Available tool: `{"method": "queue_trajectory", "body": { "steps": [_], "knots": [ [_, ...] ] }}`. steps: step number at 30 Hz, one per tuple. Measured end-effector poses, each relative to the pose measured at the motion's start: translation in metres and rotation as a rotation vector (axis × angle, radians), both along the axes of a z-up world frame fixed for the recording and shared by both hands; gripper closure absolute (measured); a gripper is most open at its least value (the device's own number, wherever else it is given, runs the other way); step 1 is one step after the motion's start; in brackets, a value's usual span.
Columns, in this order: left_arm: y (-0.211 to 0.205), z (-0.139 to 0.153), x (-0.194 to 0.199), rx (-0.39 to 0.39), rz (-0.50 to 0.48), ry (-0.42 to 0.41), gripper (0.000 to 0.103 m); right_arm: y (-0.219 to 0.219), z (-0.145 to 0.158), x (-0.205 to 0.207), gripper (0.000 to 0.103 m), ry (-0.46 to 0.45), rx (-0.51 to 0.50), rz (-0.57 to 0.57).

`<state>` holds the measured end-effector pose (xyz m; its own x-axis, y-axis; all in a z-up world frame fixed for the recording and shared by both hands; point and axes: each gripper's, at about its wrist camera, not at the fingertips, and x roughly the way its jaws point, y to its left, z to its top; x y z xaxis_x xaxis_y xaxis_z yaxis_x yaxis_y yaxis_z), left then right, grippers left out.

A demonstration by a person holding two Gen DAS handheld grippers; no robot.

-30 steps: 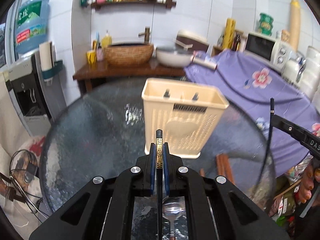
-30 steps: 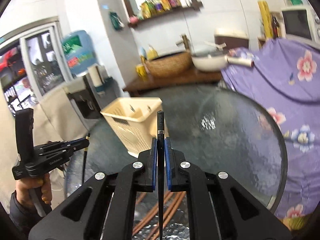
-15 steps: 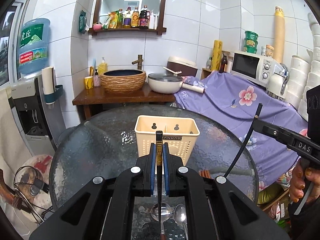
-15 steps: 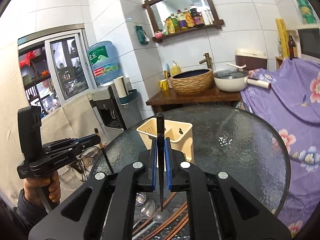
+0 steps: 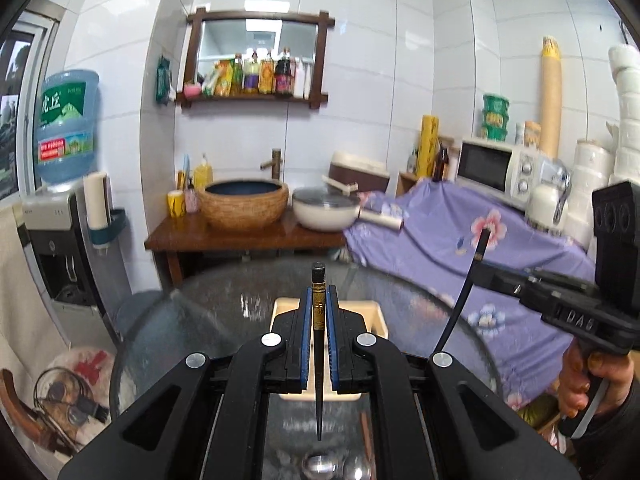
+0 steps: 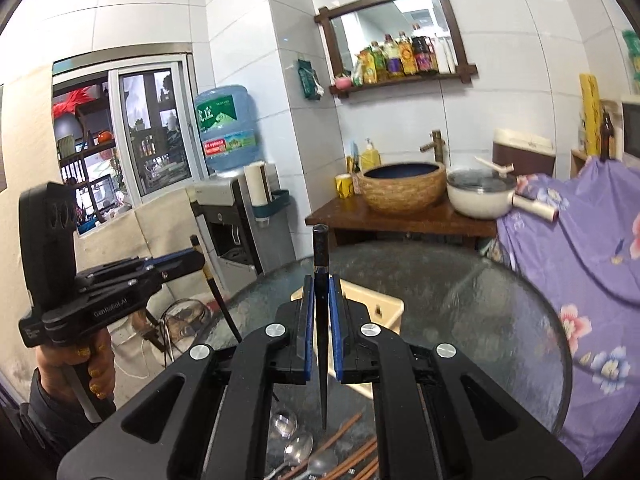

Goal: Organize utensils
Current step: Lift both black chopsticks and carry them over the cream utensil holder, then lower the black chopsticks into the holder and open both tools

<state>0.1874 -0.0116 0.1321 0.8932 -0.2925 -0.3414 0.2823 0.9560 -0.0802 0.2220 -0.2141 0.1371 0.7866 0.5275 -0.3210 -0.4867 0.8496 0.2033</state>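
My left gripper (image 5: 319, 304) is shut on a black chopstick (image 5: 318, 360) with a gold band, held upright above the round glass table (image 5: 200, 320). My right gripper (image 6: 321, 296) is shut on a second black chopstick (image 6: 321, 320), also upright. The cream utensil holder (image 5: 376, 320) stands on the table just beyond both grippers, mostly hidden behind the fingers; it also shows in the right wrist view (image 6: 380, 308). Metal spoons (image 6: 296, 448) and brown chopsticks (image 6: 352, 456) lie on the glass below. Each gripper shows in the other's view, the right (image 5: 504, 280) and the left (image 6: 176, 264).
A wooden counter (image 5: 248, 236) behind the table carries a woven basin (image 5: 244, 204) and a white pot (image 5: 324, 212). A purple flowered cloth (image 5: 460, 240) covers things at the right, under a microwave (image 5: 496, 168). A water dispenser (image 5: 64, 208) stands at the left.
Both grippers have risen and tilted upward with their chopsticks. The holder has dropped lower in both views and is now largely hidden behind the fingers.
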Motion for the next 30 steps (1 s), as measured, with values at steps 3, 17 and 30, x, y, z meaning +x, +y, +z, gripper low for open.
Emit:
{"method": "queue_trajectory", "body": {
  "steps": [3,17,30],
  "knots": [
    [0.002,0.024,0.009,-0.032,0.014,-0.045,0.096,0.001,0.024,0.011,0.095,-0.033,0.022,-0.008],
    [-0.010,0.062,0.077,-0.079,0.098,-0.138,0.096,0.011,0.054,0.081,0.095,-0.097,0.012,-0.127],
    [-0.008,-0.041,0.125,-0.090,0.116,0.065,0.096,0.017,-0.036,0.112,0.095,0.060,0.003,-0.157]
  ]
}}
